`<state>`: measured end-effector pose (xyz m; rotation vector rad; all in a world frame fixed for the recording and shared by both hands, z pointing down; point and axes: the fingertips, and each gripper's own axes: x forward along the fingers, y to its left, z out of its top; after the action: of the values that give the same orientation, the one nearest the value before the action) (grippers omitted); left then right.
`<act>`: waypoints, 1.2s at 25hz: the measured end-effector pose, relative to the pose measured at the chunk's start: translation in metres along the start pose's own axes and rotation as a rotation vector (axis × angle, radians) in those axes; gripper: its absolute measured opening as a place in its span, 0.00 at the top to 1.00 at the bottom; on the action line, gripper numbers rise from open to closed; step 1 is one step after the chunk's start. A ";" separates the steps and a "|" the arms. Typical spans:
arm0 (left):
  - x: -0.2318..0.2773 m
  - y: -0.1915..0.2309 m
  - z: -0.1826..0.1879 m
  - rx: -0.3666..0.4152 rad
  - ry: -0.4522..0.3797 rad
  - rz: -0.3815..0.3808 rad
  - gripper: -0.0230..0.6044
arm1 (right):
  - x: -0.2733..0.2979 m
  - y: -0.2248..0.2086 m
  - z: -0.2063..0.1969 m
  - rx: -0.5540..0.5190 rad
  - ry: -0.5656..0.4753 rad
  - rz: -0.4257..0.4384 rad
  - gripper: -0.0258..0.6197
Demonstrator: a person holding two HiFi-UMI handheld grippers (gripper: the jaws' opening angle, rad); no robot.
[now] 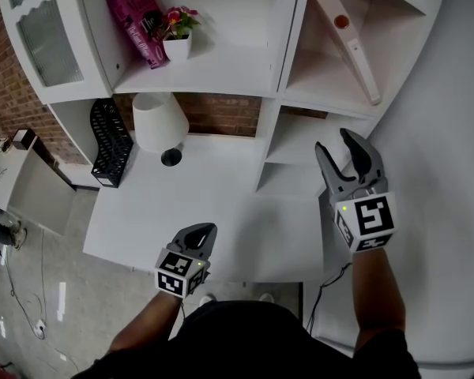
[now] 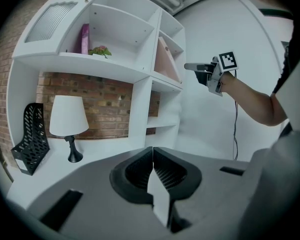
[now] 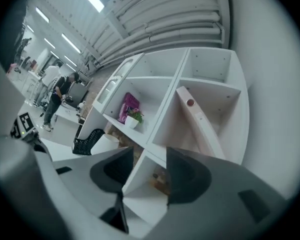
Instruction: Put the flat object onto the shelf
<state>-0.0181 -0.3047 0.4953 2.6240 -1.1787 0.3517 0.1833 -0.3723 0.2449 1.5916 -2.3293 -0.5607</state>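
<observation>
Board [image 1: 354,50] noted inside the upper right compartment of the shelf [image 1: 229,73], tilted, with its upper end toward the middle divider and its lower end near the front edge. It is not touched by either claw.

Right claw [image 1: 333,142]: jaws spread, with nothing between them. Only the shelf compartments are seen through the gap in the right gripper view. The claw is held in front of the lower right compartments, below the board and apart from it.

Left claw [image 1: 207,229]: jaws pressed together and empty, held low over the near edge of the table [image 1: 221,212].

Progress, as judged: the placement appears done, since the board is borne by the shelf and both claws are empty. Nothing is seen left to do except perhaps drawing the right claw away. Whether the leaning board sits securely cannot be told.

Count:
- board: one
- shelf unit: one
- lamp [image 1: 158,121]: one
- black rack [image 1: 110,140]: one
- pink box [image 1: 134,22]: one
- potted plant [image 1: 178,34]: one
- claws: two
</observation>
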 end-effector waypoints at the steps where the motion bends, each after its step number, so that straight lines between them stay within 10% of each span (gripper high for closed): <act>1: 0.000 -0.001 0.001 0.001 -0.002 -0.002 0.95 | -0.003 0.010 -0.008 0.022 0.010 0.017 0.64; 30: -0.002 -0.022 -0.006 0.003 -0.005 -0.032 0.95 | -0.064 0.193 -0.175 0.611 0.248 0.302 0.87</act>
<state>-0.0030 -0.2875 0.4974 2.6444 -1.1375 0.3419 0.1211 -0.2796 0.4888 1.3630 -2.6026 0.4330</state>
